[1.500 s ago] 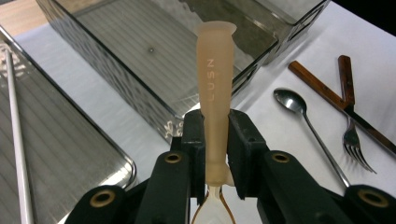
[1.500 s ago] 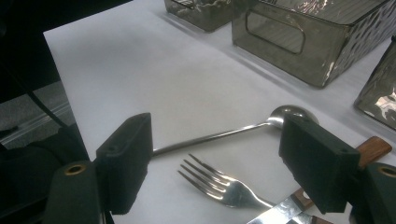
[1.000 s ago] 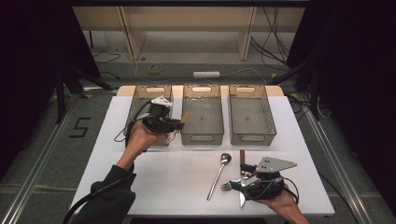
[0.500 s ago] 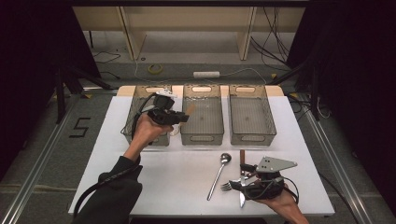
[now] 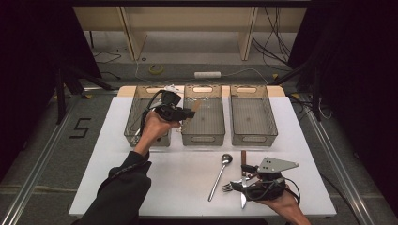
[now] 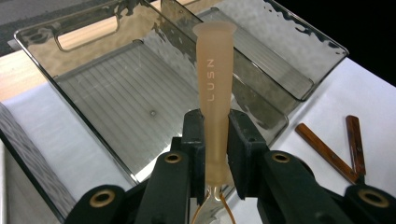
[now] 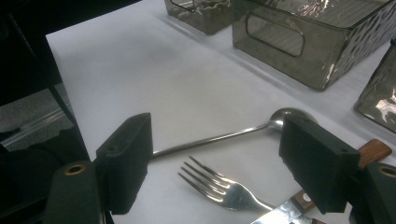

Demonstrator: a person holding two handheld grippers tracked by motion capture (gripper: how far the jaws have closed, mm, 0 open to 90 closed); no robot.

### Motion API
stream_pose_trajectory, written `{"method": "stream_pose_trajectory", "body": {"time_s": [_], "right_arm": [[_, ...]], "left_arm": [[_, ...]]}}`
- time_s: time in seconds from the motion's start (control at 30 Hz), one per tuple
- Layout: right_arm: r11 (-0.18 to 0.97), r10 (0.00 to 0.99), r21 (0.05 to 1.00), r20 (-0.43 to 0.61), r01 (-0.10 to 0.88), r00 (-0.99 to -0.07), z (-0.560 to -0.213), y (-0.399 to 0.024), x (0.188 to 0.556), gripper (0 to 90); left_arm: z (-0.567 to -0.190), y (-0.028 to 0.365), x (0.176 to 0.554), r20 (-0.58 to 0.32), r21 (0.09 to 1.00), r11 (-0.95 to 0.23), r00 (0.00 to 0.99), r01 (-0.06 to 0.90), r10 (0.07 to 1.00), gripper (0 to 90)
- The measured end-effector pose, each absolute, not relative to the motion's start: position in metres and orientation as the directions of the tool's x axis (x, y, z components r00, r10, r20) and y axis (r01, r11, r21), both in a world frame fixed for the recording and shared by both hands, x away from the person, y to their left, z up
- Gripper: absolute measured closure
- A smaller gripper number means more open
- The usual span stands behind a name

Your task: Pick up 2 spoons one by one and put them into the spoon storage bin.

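utensil [image 6: 214, 93] head hidden behind gripper [image 6: 215, 140]

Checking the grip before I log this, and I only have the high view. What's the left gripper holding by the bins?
Observer: The left gripper is shut on a tan handle lettered LUSN. Its working end is hidden below the jaws.
Operator: Anything in the bin next to it?
Observer: No. The bin behind the handle shows a bare ribbed floor in the left gripper view.
Operator: Right gripper gripping anything?
Observer: No. The right gripper is open, and the fork lies on the table between its jaws.
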State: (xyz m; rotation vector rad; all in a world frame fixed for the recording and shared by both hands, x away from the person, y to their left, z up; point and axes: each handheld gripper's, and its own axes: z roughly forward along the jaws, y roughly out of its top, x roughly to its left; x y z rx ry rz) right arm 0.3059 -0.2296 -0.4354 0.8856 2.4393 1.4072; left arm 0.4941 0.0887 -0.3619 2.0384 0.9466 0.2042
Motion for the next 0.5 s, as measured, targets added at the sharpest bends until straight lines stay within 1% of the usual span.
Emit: {"method": "stream_pose_trajectory", "body": {"time_s": [0.5], "right_arm": [[0.373, 0.578, 0.837, 0.129, 0.401, -0.806, -0.435, -0.229, 0.306, 26.8]], "left_arm": [[-0.371, 0.076, 0.515, -0.178, 0.767, -0.333, 0.68, 0.549, 0.711, 77.0]]}}
